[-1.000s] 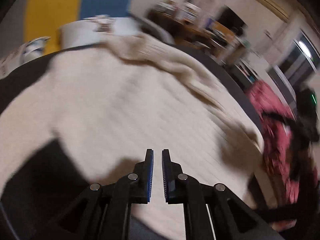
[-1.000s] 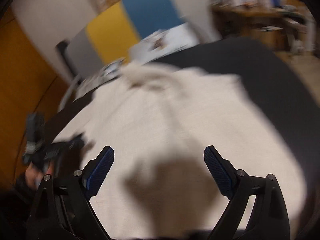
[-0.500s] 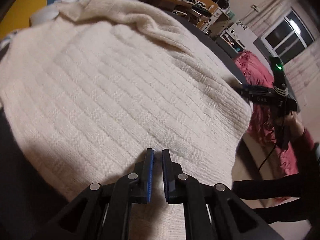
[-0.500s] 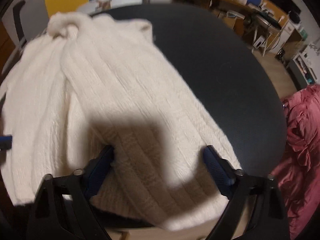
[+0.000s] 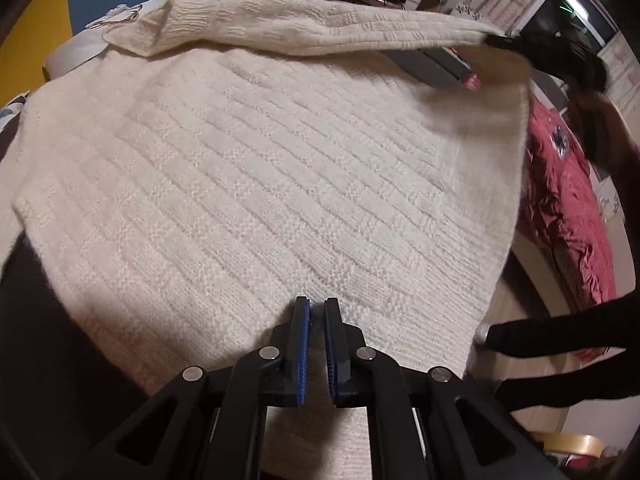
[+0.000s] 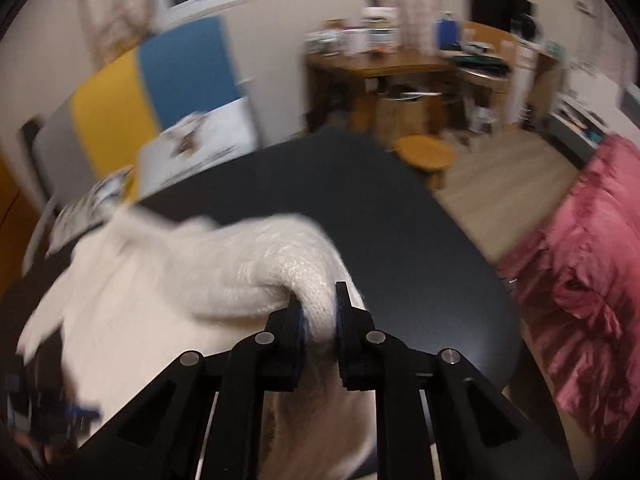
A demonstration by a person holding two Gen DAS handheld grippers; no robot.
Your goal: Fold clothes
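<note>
A cream knit sweater (image 5: pixel 280 180) lies spread over a dark round table (image 5: pixel 48 340). My left gripper (image 5: pixel 316 308) hovers low over the sweater's near hem, its blue pads almost together and nothing seen between them. In the right wrist view my right gripper (image 6: pixel 318 304) has its jaws closing, and the pads press on a bunched fold of the sweater (image 6: pixel 160 300), raised off the table (image 6: pixel 400 220). From the left wrist view that right gripper (image 5: pixel 504 42) shows as a dark blur holding the sweater's far right edge up.
A pink-red quilt (image 6: pixel 592 272) is heaped to the right of the table. A wooden stool (image 6: pixel 424 152) and a cluttered wooden desk (image 6: pixel 380 64) stand beyond it. White printed sheets (image 6: pixel 200 144) lie at the table's far edge. A person's black-clad leg (image 5: pixel 560 336) is at the right.
My right gripper went from wide open above the sweater to shut on a fold of it, lifting that edge. My left gripper sank closer to the hem and stayed shut.
</note>
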